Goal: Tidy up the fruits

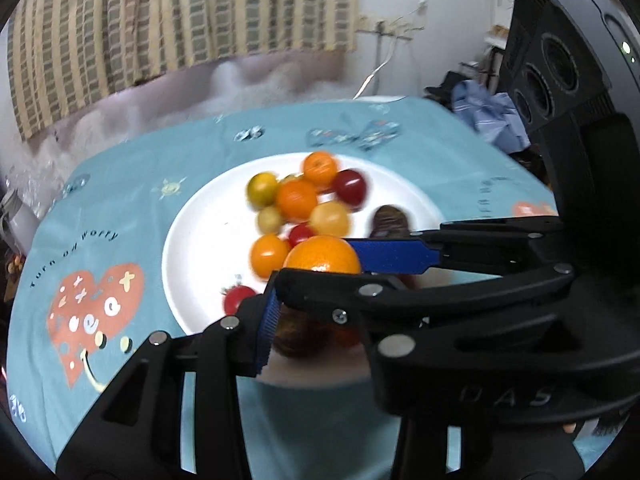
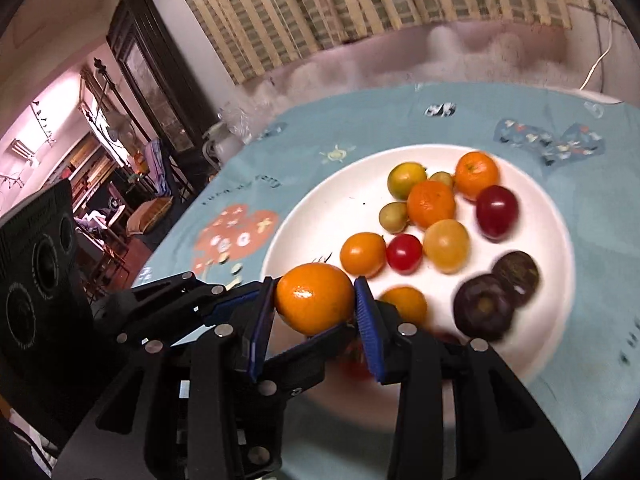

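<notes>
A white plate (image 2: pixel 320 216) on a light blue cloth holds several small fruits: oranges, yellow, green and red tomatoes, and two dark purple fruits (image 2: pixel 486 312). My right gripper (image 2: pixel 316 308) is shut on an orange mandarin (image 2: pixel 314 298) and holds it above the plate's near left rim. In the left wrist view the same mandarin (image 1: pixel 322 258) sits between the right gripper's blue pads (image 1: pixel 390 256). My left gripper's own fingers do not show in its view. The plate (image 1: pixel 200 224) with its fruit pile lies ahead there.
The blue cloth (image 1: pixel 132 184) with printed hearts covers the table. A striped curtain (image 1: pixel 180 12) hangs behind. Dark cabinets and clutter (image 2: pixel 120 160) stand off the table's left side. A white cable (image 2: pixel 596 68) runs at the far right.
</notes>
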{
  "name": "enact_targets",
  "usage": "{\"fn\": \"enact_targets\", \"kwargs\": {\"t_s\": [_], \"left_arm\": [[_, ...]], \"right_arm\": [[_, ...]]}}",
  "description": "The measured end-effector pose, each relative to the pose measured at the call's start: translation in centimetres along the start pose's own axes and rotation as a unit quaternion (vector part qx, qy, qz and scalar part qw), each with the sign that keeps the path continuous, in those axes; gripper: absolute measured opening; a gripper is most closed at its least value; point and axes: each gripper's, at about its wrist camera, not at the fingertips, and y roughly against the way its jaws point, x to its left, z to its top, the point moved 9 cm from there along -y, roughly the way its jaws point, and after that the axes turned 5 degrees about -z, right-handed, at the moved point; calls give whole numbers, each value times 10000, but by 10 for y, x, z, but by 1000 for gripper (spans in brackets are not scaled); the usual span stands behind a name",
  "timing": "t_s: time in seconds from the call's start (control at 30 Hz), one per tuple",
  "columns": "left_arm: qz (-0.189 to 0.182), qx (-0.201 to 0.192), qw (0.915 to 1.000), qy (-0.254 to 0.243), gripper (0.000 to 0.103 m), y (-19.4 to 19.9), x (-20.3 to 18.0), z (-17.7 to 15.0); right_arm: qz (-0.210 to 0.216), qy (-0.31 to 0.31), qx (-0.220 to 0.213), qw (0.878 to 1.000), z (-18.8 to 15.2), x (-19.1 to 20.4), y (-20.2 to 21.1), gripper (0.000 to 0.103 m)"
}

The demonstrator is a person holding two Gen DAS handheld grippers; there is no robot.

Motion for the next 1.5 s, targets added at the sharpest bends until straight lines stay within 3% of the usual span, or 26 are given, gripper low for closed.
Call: {"fn": "enact_targets", "kwargs": {"t_s": [0.03, 0.07, 0.1, 0.23, 0.37, 0.43, 0.47, 0.53, 0.6, 0.63, 0.8, 0.87, 0.93, 1.03, 1.1, 1.23, 1.37, 1.5], "left_arm": [[38, -3, 10000, 59, 51, -2, 6, -2], [86, -2, 9999, 125, 66, -4, 11, -2], [123, -26, 9998, 172, 75, -6, 16, -2], [369, -203, 9989, 196, 79, 7, 24, -4], [614, -259, 9970, 382, 79, 37, 29, -16], [791, -369, 9953, 417, 87, 60, 27, -25], [894, -438, 9940, 460, 92, 71, 26, -30], [1042, -554, 9912, 602, 93, 97, 19, -47], [1223, -588, 9877, 779, 100, 117, 10, -68], [1349, -618, 9849, 889, 100, 126, 3, -83], [1693, -366, 9799, 989, 101, 135, -39, -143], [2071, -18, 9758, 705, 101, 132, -50, -150], [2319, -42, 9707, 627, 101, 135, -54, -151], [1972, 164, 9776, 718, 101, 123, -62, -157], [1922, 407, 9772, 810, 101, 113, -61, -162], [1807, 1150, 9707, 1088, 101, 88, -51, -180], [1410, 1114, 9709, 1582, 101, 88, -46, -186], [1438, 1135, 9707, 1553, 101, 86, -47, -187]], "right_arm": [[-90, -87, -22, 9999, 4, -5, -5, 41], [-169, -182, -90, 9997, 7, -10, -5, 47], [-183, -246, -152, 9994, 9, -12, -2, 59], [-232, -220, -489, 9983, 16, -17, 23, 62], [-223, -155, -812, 9963, 12, -12, 79, 62], [-307, 42, -979, 9947, 1, -7, 109, 64], [-393, 170, -1021, 9939, -7, -4, 122, 65], [-728, 462, -1015, 9911, -37, -2, 147, 70], [-1149, 534, -955, 9873, -74, -8, 160, 98], [-1279, 512, -955, 9858, -88, -11, 164, 102], [-2021, 305, -447, 9779, -181, -30, 155, 102], [-2265, 181, -154, 9737, -195, -36, 148, 102], [-2508, 94, -88, 9680, -197, -44, 148, 102], [-2475, 72, -127, 9688, -195, -43, 144, 102], [-2513, 111, 5, 9678, -197, -45, 137, 102], [-2605, 25, 738, 9626, -205, -56, 111, 102], [-2647, 122, 753, 9613, -205, -53, 107, 102], [-2647, 114, 754, 9613, -204, -53, 108, 102]]}}
